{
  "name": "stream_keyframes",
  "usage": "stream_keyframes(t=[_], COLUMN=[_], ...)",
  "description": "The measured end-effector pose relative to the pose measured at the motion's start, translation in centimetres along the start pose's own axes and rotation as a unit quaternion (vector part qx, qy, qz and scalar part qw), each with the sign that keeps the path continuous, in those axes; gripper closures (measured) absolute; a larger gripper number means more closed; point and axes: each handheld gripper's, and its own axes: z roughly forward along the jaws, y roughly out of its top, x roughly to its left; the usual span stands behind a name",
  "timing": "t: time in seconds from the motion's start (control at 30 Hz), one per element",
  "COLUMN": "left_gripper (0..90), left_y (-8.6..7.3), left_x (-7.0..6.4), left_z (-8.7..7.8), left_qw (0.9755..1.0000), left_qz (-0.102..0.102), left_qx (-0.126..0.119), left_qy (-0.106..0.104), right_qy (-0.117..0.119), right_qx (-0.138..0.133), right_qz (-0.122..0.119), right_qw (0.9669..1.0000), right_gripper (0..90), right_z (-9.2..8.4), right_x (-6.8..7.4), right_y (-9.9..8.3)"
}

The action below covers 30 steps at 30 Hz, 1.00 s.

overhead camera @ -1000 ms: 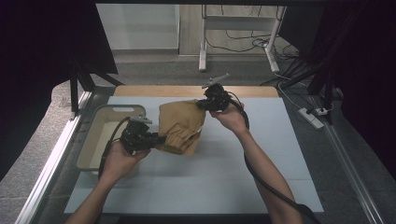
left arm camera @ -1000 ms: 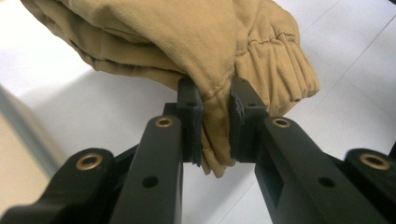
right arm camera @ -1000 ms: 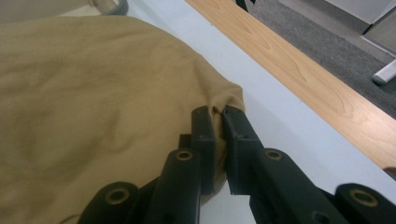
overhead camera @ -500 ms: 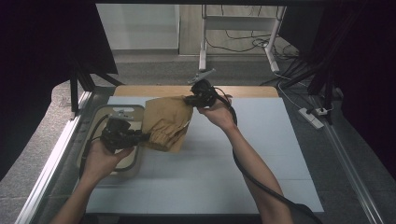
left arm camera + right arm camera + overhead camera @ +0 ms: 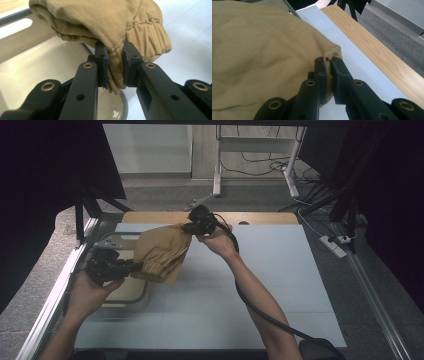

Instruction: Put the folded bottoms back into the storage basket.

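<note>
A folded tan garment with a gathered elastic hem hangs in the air between both grippers, over the right edge of a beige bin. My left gripper is shut on its near hem; in the left gripper view the tan garment is pinched between the jaws of the left gripper. My right gripper is shut on the far corner. In the right gripper view the right gripper clamps a fold of the tan garment.
The beige bin sits at the left end of the pale blue table top. A wooden strip runs along the table's far edge. Metal rails border the left side. A power strip lies on the floor at right.
Both grippers have carried the garment leftward, from the middle of the table to above the bin's right edge. Their hold on it is unchanged.
</note>
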Motion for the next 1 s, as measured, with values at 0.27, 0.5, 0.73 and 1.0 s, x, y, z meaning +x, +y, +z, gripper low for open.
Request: stream_keyframes(t=[0.27, 0.5, 0.73, 1.0], left_gripper=[75.8, 75.7, 75.7, 75.8], left_y=[-1.3, -2.4, -3.5, -4.9], left_x=[1.2, 2.3, 3.2, 4.4], left_z=[-1.4, -2.5, -3.2, -3.7], left_qw=[0.9999, 0.9996, 0.9991, 0.9981], left_qz=[-0.014, -0.027, -0.035, -0.050], left_qx=[-0.003, -0.002, 0.002, 0.005], left_qy=[0.004, 0.011, 0.025, 0.036], right_qy=[0.007, 0.016, 0.025, 0.034], right_qx=[-0.003, -0.010, -0.012, -0.019], right_qz=[-0.014, -0.018, -0.018, -0.023], right_qw=[0.9999, 0.9997, 0.9994, 0.9990], right_gripper=[83.5, 83.5, 83.5, 83.4], right_z=[1.0, 2.2, 3.7, 5.2], right_x=[1.4, 2.5, 3.5, 4.5], right_y=[1.6, 2.7, 3.3, 4.0])
